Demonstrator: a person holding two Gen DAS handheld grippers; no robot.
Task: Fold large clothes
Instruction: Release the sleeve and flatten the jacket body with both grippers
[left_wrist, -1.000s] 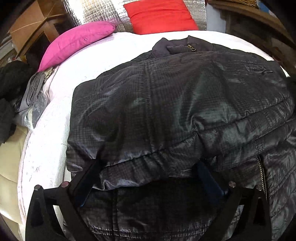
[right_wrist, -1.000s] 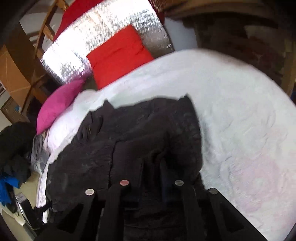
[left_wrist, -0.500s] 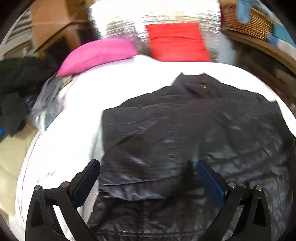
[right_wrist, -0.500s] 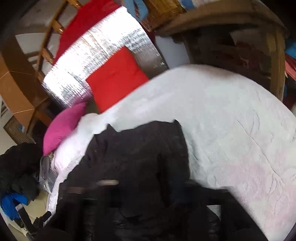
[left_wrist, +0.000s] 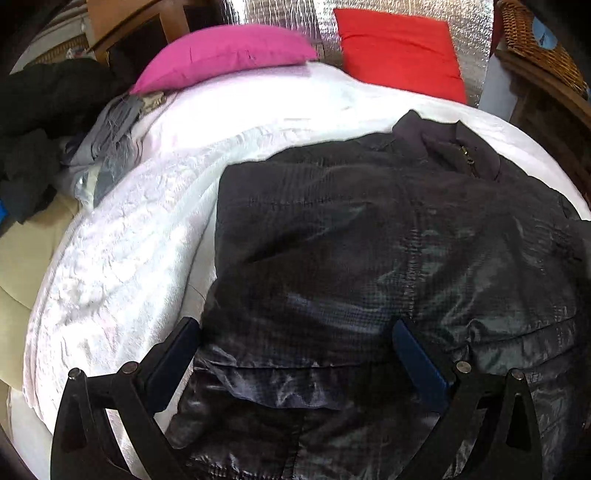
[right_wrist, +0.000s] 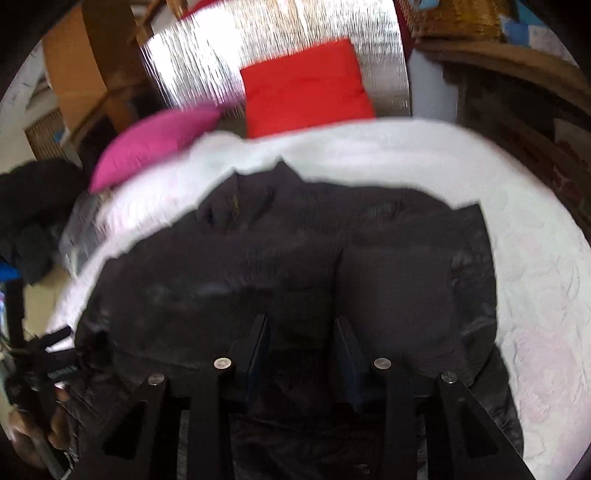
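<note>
Dark, shiny quilted puffer jacket (left_wrist: 388, 258) fills the left wrist view, lying on the white textured bed cover (left_wrist: 122, 266), collar and brass zip pull toward the pillows. A second ago its folded-over panel draped down over both blue pads of the left gripper (left_wrist: 295, 350); now the pads stand clear in front of the cloth, and more of the bed, the magenta pillow (left_wrist: 221, 55) and the red cushion (left_wrist: 399, 51) can be seen beyond. That reads as the fold having been laid down and let go. The jaws are wide apart: the left pad sits at the jacket's edge over the bed cover, the right pad over the fabric, and nothing is pinched between them.

From the right wrist view, blurred with motion, the jacket (right_wrist: 295, 258) now lies squarer to the camera than a second ago, when the right gripper (right_wrist: 301, 343) was nearly shut amid the dark cloth. The jaws opened wide in between and are now closing, part-way apart. Jacket surface shows in the gap, but whether the pads are pressing on it I cannot tell through the blur; it looks like no firm hold. At the lower left edge, a hand (right_wrist: 33, 424) holds the other tool's dark frame.

Judging from this, one fold is finished and the next grasp is being set up.
</note>
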